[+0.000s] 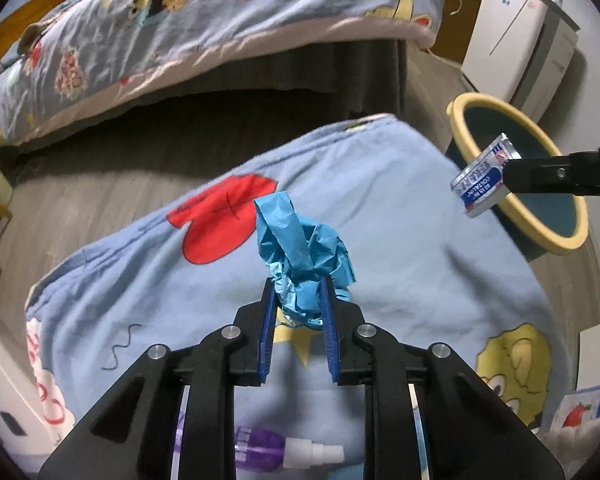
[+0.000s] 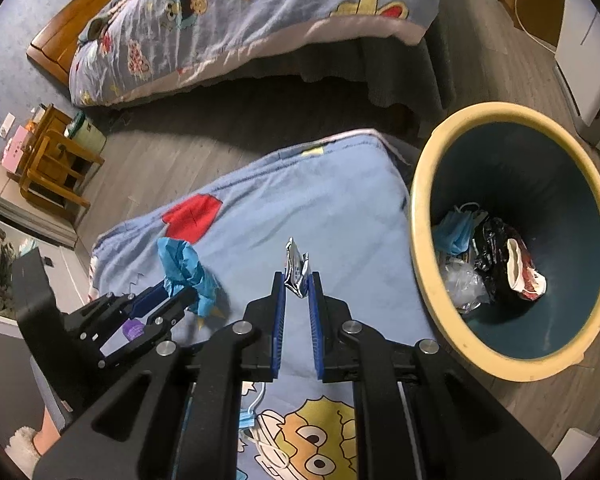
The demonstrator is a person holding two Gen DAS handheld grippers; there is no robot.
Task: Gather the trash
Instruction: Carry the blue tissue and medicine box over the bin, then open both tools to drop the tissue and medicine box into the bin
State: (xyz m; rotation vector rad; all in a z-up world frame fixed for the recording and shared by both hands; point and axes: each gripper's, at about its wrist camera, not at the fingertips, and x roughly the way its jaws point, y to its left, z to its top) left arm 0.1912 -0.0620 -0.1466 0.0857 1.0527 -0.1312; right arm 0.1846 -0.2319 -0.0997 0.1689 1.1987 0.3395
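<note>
My left gripper (image 1: 299, 286) is shut on a crumpled blue glove (image 1: 300, 244) and holds it above the blue cartoon blanket (image 1: 400, 240). It also shows in the right wrist view (image 2: 180, 294) with the glove (image 2: 186, 270). My right gripper (image 2: 298, 280) is shut on a silver and blue wrapper (image 2: 296, 268), left of the bin. In the left wrist view the right gripper (image 1: 508, 178) holds the wrapper (image 1: 480, 176) at the bin's near rim. The dark bin with a yellow rim (image 2: 420, 216) (image 1: 464, 108) holds several pieces of trash, among them a face mask (image 2: 458, 228).
A purple spray bottle (image 1: 276, 450) lies on the blanket under my left gripper. A blue face mask (image 2: 248, 418) lies on the blanket under my right gripper. A second bed (image 2: 240, 32) stands across a strip of wooden floor. A wooden stool (image 2: 56, 160) is at the left.
</note>
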